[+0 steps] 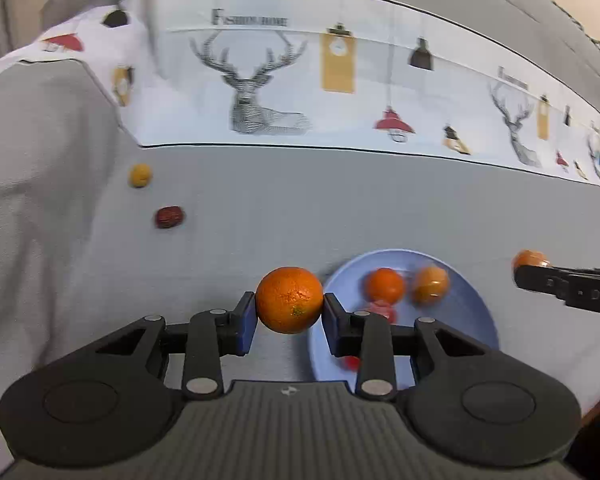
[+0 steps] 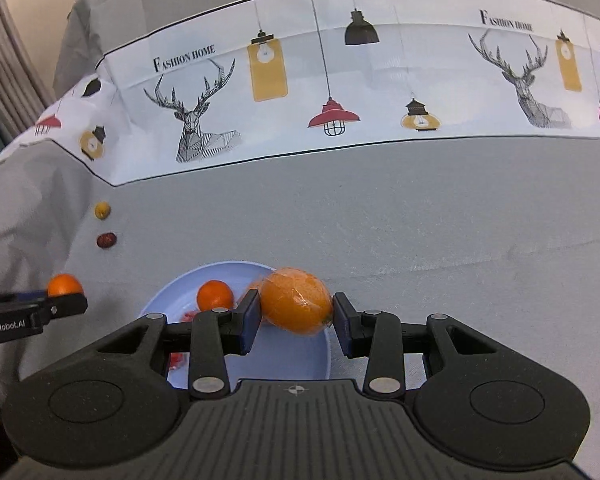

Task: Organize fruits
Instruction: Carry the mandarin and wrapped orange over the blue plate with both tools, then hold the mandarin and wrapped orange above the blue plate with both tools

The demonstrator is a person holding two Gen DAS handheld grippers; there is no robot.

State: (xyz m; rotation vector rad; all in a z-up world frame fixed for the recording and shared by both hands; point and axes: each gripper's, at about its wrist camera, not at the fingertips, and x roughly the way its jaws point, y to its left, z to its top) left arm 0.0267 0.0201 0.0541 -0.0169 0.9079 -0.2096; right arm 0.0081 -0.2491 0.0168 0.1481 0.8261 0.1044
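My left gripper [image 1: 289, 314] is shut on a round orange [image 1: 289, 299], held just left of the light blue plate [image 1: 472, 312]. My right gripper [image 2: 296, 316] is shut on a plastic-wrapped orange [image 2: 296, 300], held over the right side of the plate [image 2: 284, 360]. On the plate lie a small orange [image 2: 215, 295] and red fruit pieces [image 2: 188, 315]. In the left wrist view the plate holds two orange fruits [image 1: 385, 285] and red pieces [image 1: 382, 310]. The right gripper also shows in the left wrist view [image 1: 528, 268], and the left gripper shows in the right wrist view [image 2: 66, 294].
A yellow-brown fruit [image 1: 140, 175] and a dark red date [image 1: 169, 216] lie on the grey cloth at the left, also seen in the right wrist view as the yellow fruit [image 2: 102, 209] and date [image 2: 106, 240]. A white printed cloth strip [image 2: 340, 92] runs across the back.
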